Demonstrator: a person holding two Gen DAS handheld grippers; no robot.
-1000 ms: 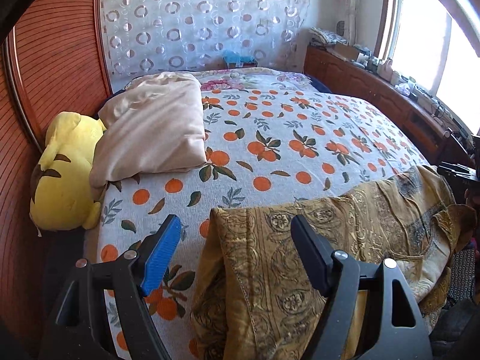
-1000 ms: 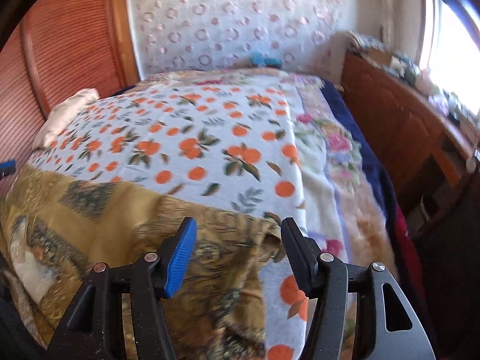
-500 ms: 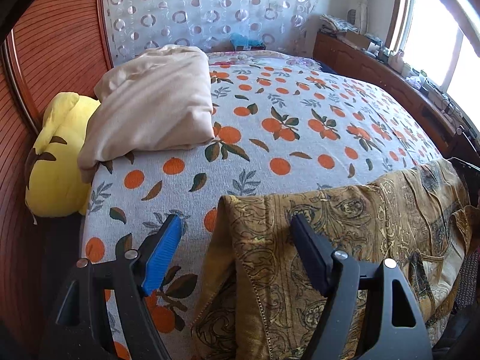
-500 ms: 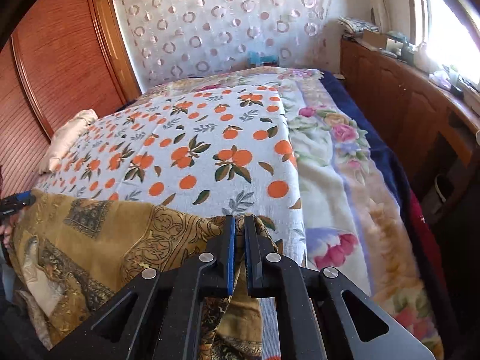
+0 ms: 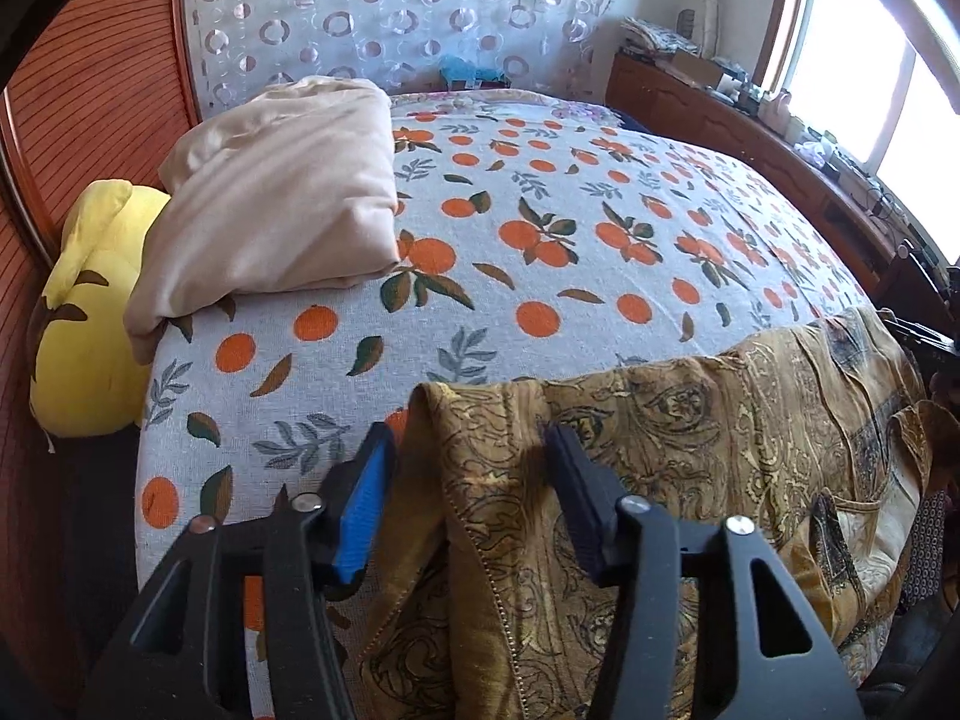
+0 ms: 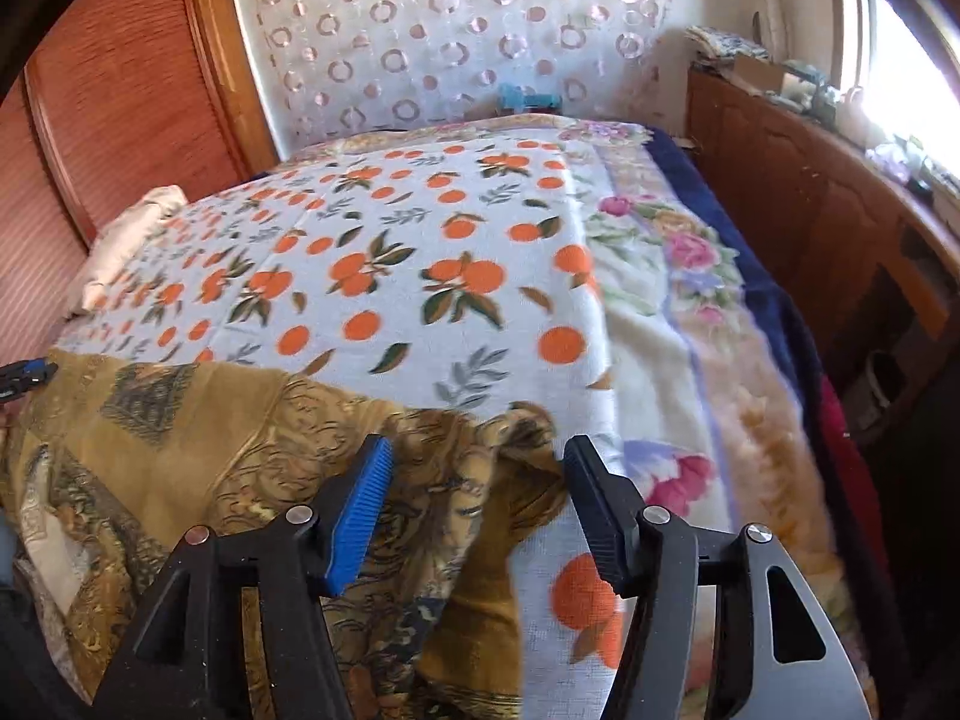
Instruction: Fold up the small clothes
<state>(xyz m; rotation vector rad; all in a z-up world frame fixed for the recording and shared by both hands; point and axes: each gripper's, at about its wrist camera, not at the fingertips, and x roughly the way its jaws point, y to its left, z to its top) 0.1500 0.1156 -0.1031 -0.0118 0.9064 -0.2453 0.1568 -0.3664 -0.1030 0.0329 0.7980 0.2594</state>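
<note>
Gold paisley garment [image 5: 690, 456] lies rumpled; left gripper [image 5: 474, 468] closing, right gripper [image 6: 474, 480] reopening, neither gripping.

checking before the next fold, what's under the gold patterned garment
The gold garment lies straight on the orange-print sheet at the bed's near edge. Whatever sits beneath its middle is covered, and its lower part drops out of view.

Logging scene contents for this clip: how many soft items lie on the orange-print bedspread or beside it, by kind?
Gold patterned garment: 1
Beige folded bedding: 1
Yellow plush toy: 1
Total: 3
</note>
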